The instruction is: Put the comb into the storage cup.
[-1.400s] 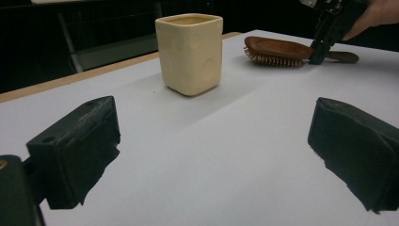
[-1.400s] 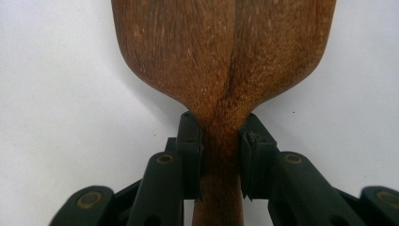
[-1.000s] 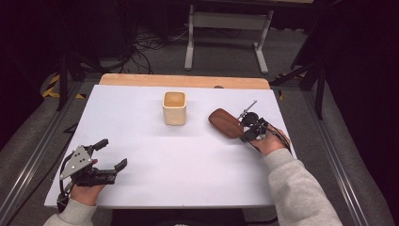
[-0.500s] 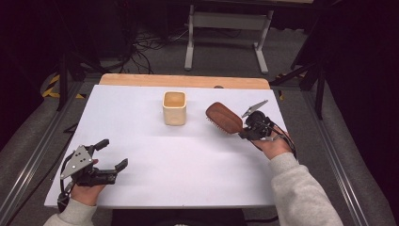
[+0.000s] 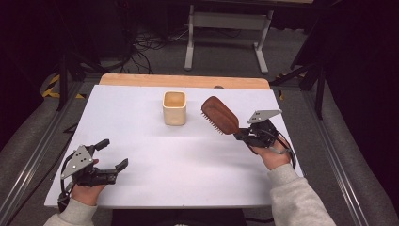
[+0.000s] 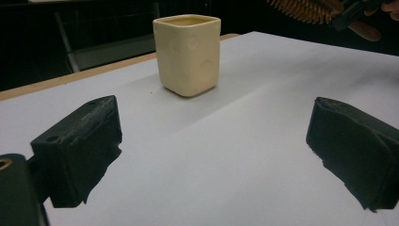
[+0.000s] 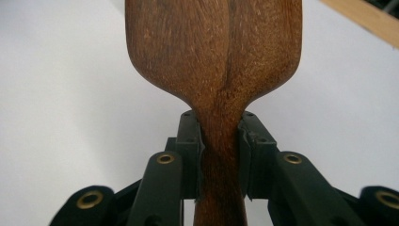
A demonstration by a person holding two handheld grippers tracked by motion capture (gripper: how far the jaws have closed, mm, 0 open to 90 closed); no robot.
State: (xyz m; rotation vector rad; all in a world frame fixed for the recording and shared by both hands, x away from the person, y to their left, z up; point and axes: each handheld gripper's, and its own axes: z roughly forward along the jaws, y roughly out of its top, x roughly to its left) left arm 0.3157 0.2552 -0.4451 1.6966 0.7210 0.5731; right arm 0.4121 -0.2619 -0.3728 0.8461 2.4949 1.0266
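A: Report the change since a second ago.

B: The right gripper point(image 5: 241, 134) has carried the hairbrush point(image 5: 220, 115) up off the table and toward the cup point(image 5: 174, 108). A second ago the brush head lay low, near the right edge of the sheet. It now hangs in the air, tilted, bristles facing down and left, just right of the cup and not touching it.

A: Grip condition?

B: In the right gripper view both pads point(image 7: 192, 155) press on the narrow neck of the handle, directly below the head. The jaws are clamped on the wood, with no gap visible.

A: The other tool?

B: The left gripper point(image 5: 112, 156) has stayed in the same spot at the near left of the table. Its jaws stand wide apart with nothing between them. Its own view looks across the sheet at the cup point(image 6: 188, 54).

A: Meaning for the work?

B: Judged from the path, the brush is headed for the cup, probably to be stood in it. The head looks wide against the opening, so handle-first entry may be required.

A: Surface and surroundings?

B: White table point(image 5: 141, 136), with a wooden strip point(image 5: 183, 81) along the far edge. Beyond it there is a dark floor, loose cables point(image 5: 146, 44) and a grey metal stand point(image 5: 226, 21).
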